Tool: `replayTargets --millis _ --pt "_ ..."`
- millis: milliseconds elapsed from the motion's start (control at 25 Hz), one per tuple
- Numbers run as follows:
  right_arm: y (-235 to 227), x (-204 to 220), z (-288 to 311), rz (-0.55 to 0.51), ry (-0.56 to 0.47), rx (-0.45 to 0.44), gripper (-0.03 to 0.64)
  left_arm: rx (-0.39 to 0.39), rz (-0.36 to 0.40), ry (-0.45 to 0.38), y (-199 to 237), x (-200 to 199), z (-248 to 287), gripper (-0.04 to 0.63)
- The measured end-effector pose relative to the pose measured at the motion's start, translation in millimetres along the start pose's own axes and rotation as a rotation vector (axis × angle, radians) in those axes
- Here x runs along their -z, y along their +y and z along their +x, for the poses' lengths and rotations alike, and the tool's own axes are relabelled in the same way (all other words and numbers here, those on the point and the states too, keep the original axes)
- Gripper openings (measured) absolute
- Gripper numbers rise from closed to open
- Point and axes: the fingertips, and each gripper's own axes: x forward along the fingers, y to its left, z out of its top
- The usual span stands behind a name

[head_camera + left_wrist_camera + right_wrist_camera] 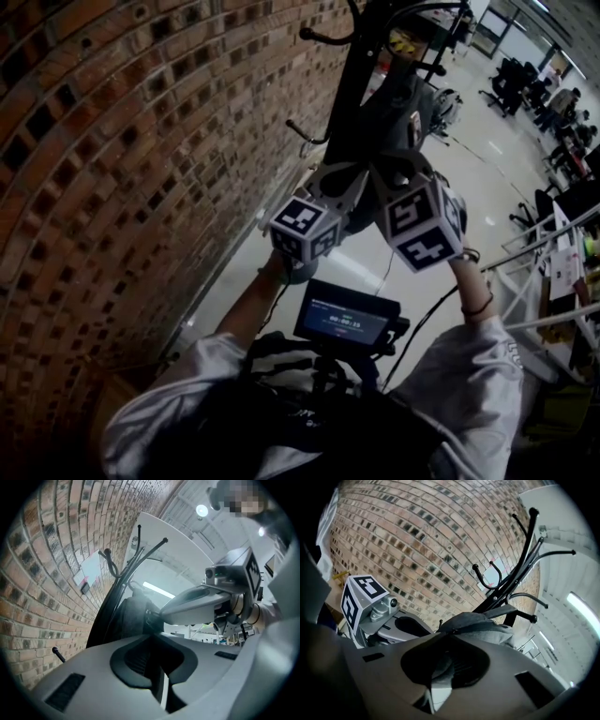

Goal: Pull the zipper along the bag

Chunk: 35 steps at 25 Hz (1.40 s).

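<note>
A soft grey fabric bag [487, 625] hangs on a black metal coat rack [520, 573] against the red brick wall [417, 536], and both claws meet at it from below. The right gripper [446, 638] is nearly closed, pinching a fold of the grey cloth. The left gripper [152, 638] has its jaws pressed together at the bag's dark edge; what they nip I cannot make out.

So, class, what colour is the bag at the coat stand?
The bag is grey, clearest in the right gripper view.
</note>
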Motion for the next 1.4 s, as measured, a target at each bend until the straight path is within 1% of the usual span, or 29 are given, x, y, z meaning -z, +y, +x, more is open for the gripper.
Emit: replayTargets --millis 80,360,520,640,760,960,1000,1040,1400 --pt "2.8 5.6 -3.1 0.08 -0.008 -0.026 0.055 -0.001 0.002 0.003 -1.9 0.9 -1.7 0.018" --pt "4.2 25.2 -14.5 0.305 -0.081 -0.064 0.055 0.001 0.034 0.054 -11.6 10.6 -10.2 0.018" --pt "9.5 44.6 -17.0 0.391 -0.091 -0.078 0.055 -0.023 0.043 0.068 -15.1 12.3 -17.3 0.018" --pt "15.5 57.4 -19.0 0.456 -0.103 -0.101 0.055 -0.05 0.065 0.081 -14.1 11.2 -23.6 0.018" --pt "22.1 68.9 -21.4 0.504 -0.109 -0.117 0.055 -0.099 0.067 0.093 -10.6 8.5 -32.2 0.018" --pt "39.5 90.2 -28.8 0.586 -0.133 -0.164 0.055 -0.169 0.052 0.08 -11.2 6.6 -48.2 0.018" --pt "42.5 94.6 -31.3 0.603 -0.138 -0.17 0.051 -0.181 0.054 0.082 -13.8 6.2 -51.4 0.018" --pt "45.1 98.9 -34.0 0.617 -0.14 -0.173 0.028 -0.192 0.057 0.086 -17.2 6.0 -54.6 0.018" --pt "77.6 121.2 -51.6 0.722 -0.178 -0.248 0.017 -0.285 0.069 0.116 -48.5 18.1 -87.9 0.018"
